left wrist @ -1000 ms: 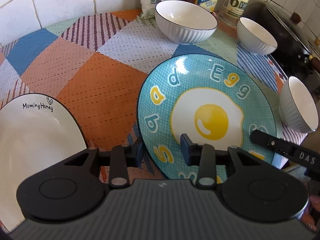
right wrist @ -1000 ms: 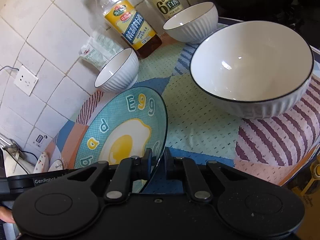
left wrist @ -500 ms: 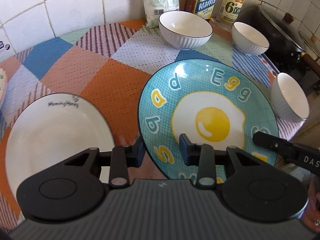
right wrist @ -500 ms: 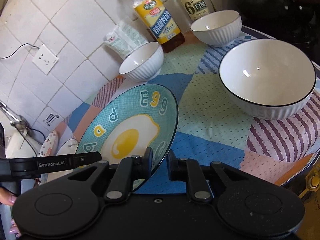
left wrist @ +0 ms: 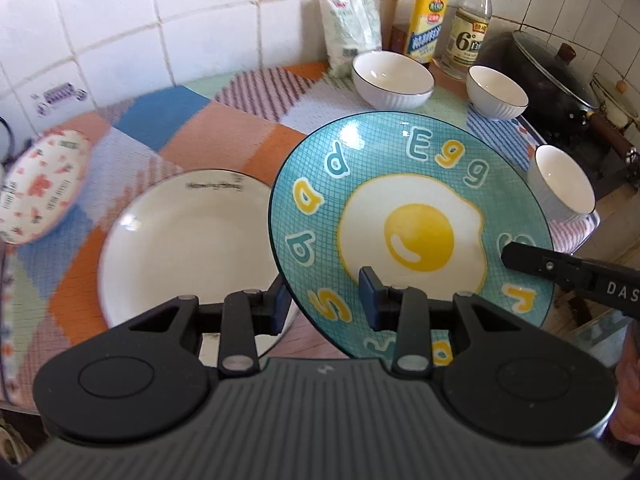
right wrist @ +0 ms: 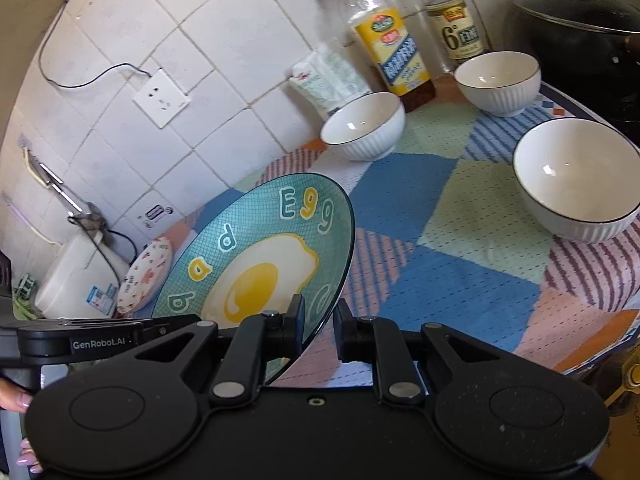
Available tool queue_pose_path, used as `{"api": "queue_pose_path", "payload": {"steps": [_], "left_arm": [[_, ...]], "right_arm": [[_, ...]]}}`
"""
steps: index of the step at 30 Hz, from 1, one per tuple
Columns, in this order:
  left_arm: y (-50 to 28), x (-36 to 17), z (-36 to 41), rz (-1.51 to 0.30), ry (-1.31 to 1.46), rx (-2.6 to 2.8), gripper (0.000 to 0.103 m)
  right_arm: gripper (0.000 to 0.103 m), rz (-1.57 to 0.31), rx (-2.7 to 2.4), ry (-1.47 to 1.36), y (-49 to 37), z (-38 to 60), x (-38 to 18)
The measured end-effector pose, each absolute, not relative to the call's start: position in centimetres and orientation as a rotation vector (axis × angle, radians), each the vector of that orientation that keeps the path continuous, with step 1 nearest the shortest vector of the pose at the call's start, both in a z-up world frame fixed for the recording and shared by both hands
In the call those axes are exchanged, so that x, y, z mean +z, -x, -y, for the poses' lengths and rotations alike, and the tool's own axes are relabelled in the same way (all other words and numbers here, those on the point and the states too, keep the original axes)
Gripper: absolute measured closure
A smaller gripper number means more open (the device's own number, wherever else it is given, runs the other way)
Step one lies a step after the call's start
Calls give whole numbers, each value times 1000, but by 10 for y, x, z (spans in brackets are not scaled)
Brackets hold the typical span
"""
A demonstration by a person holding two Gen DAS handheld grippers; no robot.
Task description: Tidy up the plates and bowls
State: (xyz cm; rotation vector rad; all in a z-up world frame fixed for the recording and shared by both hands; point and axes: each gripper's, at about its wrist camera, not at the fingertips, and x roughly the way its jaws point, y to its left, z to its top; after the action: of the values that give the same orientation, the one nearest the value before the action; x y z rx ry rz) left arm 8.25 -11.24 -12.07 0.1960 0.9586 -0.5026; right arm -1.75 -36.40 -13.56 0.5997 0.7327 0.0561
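I held the egg plate (left wrist: 412, 232) up over the cloth (right wrist: 452, 240), both tools tipped down. My left gripper (left wrist: 324, 300) pinched its near rim; my right gripper (right wrist: 318, 328) seemed to pinch the other edge. Only the left view showed the white plate (left wrist: 188, 248) below.

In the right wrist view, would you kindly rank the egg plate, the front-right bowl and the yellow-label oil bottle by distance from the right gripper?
1. Egg plate, between the right gripper's fingers.
2. Front-right bowl, right, mid-counter.
3. Yellow-label oil bottle, back by the wall.
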Motion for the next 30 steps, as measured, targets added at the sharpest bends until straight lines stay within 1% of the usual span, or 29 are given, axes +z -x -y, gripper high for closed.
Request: {"api": "queue_pose_path", "payload": {"steps": [6, 14, 19, 25, 30], "left_arm": [[-74, -114, 74, -953, -191, -459, 69], [-77, -124, 26, -994, -149, -413, 68], [-83, -131, 8, -1000, -130, -387, 68], [-104, -149, -14, -1070, -46, -355, 68], [-115, -160, -20, -1099, -49, -329, 68]], "right_arm": [[83, -739, 99, -583, 24, 329, -132], [83, -762, 154, -600, 14, 291, -140], [83, -794, 176, -581, 1, 273, -145], [83, -833, 196, -539, -21, 254, -150], [83, -867, 204, -524, -38, 244, -159]]}}
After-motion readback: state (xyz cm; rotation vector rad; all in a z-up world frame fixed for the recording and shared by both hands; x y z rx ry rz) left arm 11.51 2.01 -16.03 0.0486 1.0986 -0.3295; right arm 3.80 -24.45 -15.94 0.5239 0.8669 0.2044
